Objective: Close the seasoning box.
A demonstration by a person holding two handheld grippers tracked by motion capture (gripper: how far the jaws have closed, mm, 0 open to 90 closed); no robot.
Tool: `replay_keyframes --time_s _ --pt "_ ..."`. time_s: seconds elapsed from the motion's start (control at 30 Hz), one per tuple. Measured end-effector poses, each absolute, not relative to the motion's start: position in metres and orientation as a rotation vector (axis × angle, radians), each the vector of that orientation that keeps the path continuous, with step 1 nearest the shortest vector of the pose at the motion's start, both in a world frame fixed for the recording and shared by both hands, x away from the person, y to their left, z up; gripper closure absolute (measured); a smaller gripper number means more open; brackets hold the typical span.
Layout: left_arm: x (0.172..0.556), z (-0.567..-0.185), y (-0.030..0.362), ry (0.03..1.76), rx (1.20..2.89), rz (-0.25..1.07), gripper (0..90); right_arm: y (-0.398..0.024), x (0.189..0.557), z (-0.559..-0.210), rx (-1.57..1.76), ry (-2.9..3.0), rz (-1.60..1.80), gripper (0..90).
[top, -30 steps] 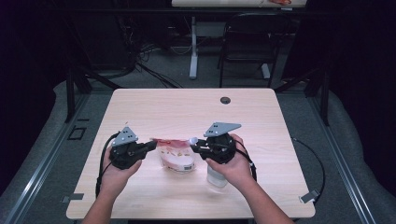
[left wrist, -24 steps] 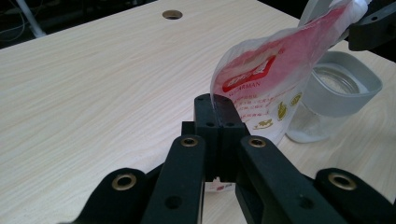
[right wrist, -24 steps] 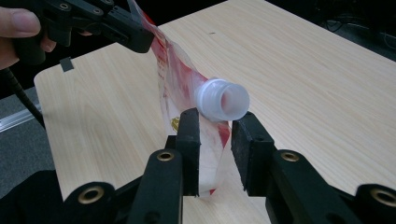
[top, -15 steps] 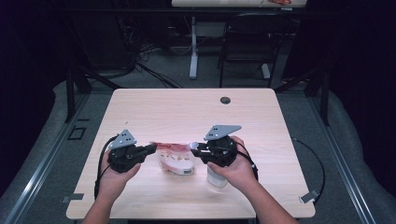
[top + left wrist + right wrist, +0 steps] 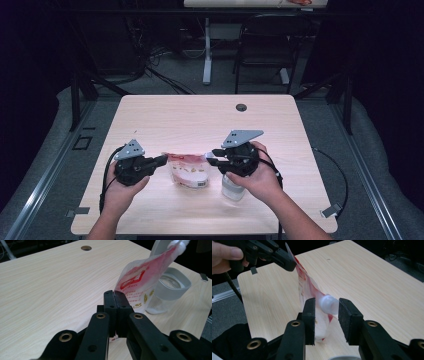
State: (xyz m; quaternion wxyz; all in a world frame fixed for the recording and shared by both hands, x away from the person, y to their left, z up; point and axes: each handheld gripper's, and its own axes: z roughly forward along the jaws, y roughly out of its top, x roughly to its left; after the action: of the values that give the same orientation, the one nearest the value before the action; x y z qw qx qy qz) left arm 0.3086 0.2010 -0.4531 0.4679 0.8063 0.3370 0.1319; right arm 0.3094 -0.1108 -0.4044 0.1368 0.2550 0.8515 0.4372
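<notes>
A red and clear spouted pouch hangs stretched between my two grippers above the table's front half. My left gripper is shut on the pouch's bottom corner, jaws pressed together. The pouch's white cap sits between the jaws of my right gripper, which have just been opening; a small gap shows beside the cap. In the high view the right gripper points left at the pouch. A clear glass jar with a wide mouth stands under the right hand.
The light wooden table has a round cable hole near its far edge. A black chair and another table's leg stand beyond it on the grey floor. Cables trail from both grippers over the front edge.
The right gripper's jaws stand wider around the pouch's cap than before. Both hands and the pouch have stayed almost in place.
</notes>
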Motion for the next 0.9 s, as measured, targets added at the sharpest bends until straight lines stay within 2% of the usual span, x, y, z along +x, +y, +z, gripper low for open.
replay_keyframes --time_s 0.2,0.3,0.9 --pt "0.308 -0.454 0.204 0.843 1.976 0.326 89.2 -0.099 0.311 -0.392 0.683 2.458 1.258 65.2" --pt "0.308 -0.455 0.206 0.845 1.966 0.316 88.3 -0.088 0.314 -0.389 0.625 2.485 1.231 68.1" --pt "0.308 -0.450 0.224 0.842 1.994 0.277 72.5 -0.032 0.327 -0.382 0.477 2.564 1.180 63.4"
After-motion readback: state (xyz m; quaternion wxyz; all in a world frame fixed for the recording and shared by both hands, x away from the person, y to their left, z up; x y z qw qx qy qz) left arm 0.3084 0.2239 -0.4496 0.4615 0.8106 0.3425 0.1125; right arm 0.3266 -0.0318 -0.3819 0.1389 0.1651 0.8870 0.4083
